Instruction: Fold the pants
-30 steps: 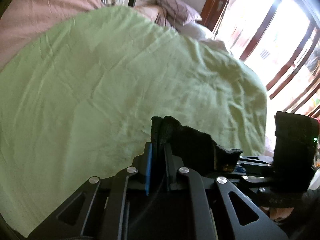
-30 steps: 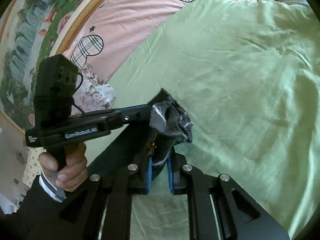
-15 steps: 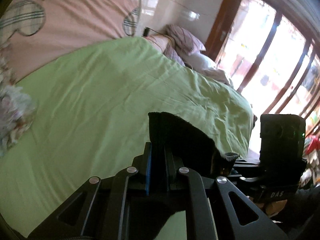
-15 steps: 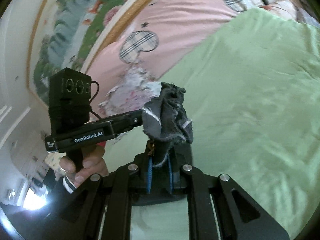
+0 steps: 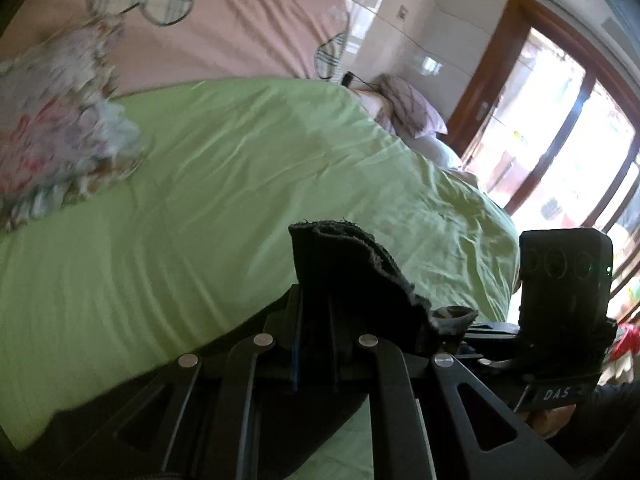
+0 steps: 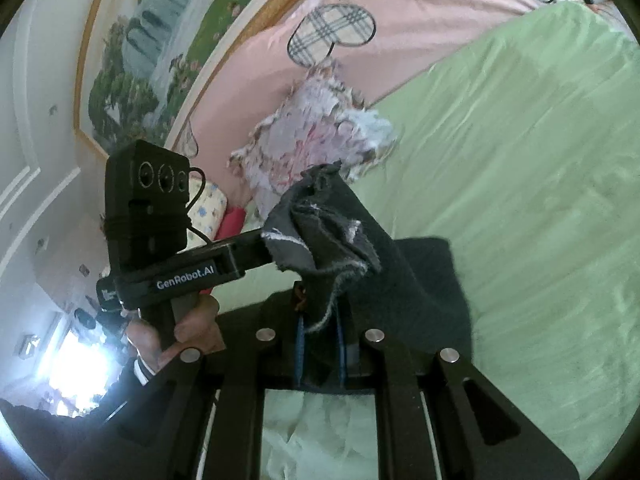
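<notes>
- The left gripper (image 5: 316, 320) is clenched on the dark pants (image 5: 352, 272); a frayed fold of the cloth stands up out of its narrow jaws and hides the fingertips.
- The right gripper (image 6: 320, 332) is also clenched on the pants (image 6: 344, 240), with a grey, ragged-edged bunch of cloth rising between its blue-edged pads.
- From the right wrist view the pants hang above the green bedspread (image 6: 520, 180), and a dark stretch of cloth drapes down to the right of the jaws.
- In that same view the left gripper (image 6: 256, 256) comes in from the left side, its tip buried in the same bunch of cloth; a hand (image 6: 176, 332) grips its handle below.
- From the left wrist view the right gripper's body (image 5: 564, 304) sits to the right of the pants, near the foot edge of the bedspread (image 5: 240, 160).
- A flowered ruffled pillow (image 6: 316, 140) lies on the bedspread beyond the pants, at the edge next to the pink sheet (image 6: 400, 12) with its plaid heart patches.
- A framed landscape painting (image 6: 160, 40) hangs on the wall behind the pink sheet.
- Beyond the far end of the bedspread, in the left wrist view, a lilac pillow (image 5: 412, 108) rests near a wood-framed window (image 5: 560, 140) that is bright with daylight.
</notes>
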Tool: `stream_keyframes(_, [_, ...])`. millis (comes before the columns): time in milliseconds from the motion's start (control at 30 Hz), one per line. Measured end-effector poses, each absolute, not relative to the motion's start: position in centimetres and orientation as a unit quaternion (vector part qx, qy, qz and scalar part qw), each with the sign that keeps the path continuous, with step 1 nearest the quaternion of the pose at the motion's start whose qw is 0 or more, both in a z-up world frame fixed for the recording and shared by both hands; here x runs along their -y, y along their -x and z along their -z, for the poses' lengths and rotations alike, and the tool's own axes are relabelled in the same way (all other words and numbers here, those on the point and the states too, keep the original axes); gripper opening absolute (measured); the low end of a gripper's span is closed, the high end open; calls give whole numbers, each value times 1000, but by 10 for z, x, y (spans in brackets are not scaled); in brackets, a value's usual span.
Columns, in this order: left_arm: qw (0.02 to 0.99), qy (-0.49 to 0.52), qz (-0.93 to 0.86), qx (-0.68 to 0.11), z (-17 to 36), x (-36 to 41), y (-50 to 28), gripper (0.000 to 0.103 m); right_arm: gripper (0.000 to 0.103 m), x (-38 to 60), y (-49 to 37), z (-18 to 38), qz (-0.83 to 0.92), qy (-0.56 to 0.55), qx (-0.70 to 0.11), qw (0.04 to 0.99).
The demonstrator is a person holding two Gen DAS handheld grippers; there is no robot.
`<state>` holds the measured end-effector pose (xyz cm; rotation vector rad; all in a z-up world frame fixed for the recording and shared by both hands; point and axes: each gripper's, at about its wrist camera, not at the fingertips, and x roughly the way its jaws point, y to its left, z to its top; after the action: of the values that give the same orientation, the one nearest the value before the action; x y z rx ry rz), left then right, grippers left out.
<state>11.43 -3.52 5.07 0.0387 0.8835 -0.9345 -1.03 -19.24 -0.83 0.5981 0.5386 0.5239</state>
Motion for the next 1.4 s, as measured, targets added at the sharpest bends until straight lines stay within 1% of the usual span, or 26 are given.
stream_keyframes(233, [800, 32, 404, -442, -16, -4, -124, 10, 14, 164, -9, 26, -265, -277, -292, 876])
stream_keyframes(300, [800, 40, 393, -451, -6, -12, -127, 6, 14, 157, -14, 32, -268, -272, -304, 873])
stream_keyframes(500, [797, 60, 369, -474, 20, -34, -130, 6, 15, 138, -28, 49, -268, -255, -335, 866])
stream_keyframes(700, [797, 73, 346, -490, 34, -53, -125, 6, 16, 129, -34, 60, -262, -241, -360, 862])
stream_keyframes(800, [800, 86, 333, -492, 36, -66, -120, 7, 25, 125, -33, 59, -264, -228, -366, 863])
stream_keyframes(867, [807, 90, 317, -490, 36, -76, -115, 7, 40, 121, -31, 58, -275, -224, -365, 861])
stream_keyframes(900, [810, 93, 312, -488, 35, -82, -113, 7, 44, 119, -31, 57, -278, -221, -365, 860])
stream_keyframes(933, [814, 99, 303, -486, 34, -89, -110, 7, 50, 116, -29, 56, -282, -215, -364, 861])
stream_keyframes(967, [816, 104, 298, -485, 33, -93, -108, 7, 53, 111, -28, 54, -285, -206, -362, 863])
stream_keyframes(1133, [833, 126, 255, -475, 26, -120, -91, 7, 54, 101, -23, 50, -294, -200, -359, 863])
stream_keyframes(1200, [838, 133, 238, -473, 24, -130, -84, 10, 54, 98, -22, 47, -299, -200, -358, 862])
stream_keyframes(1400, [849, 168, 201, -458, 17, -161, -57, 13, 54, 83, -17, 38, -322, -189, -353, 858])
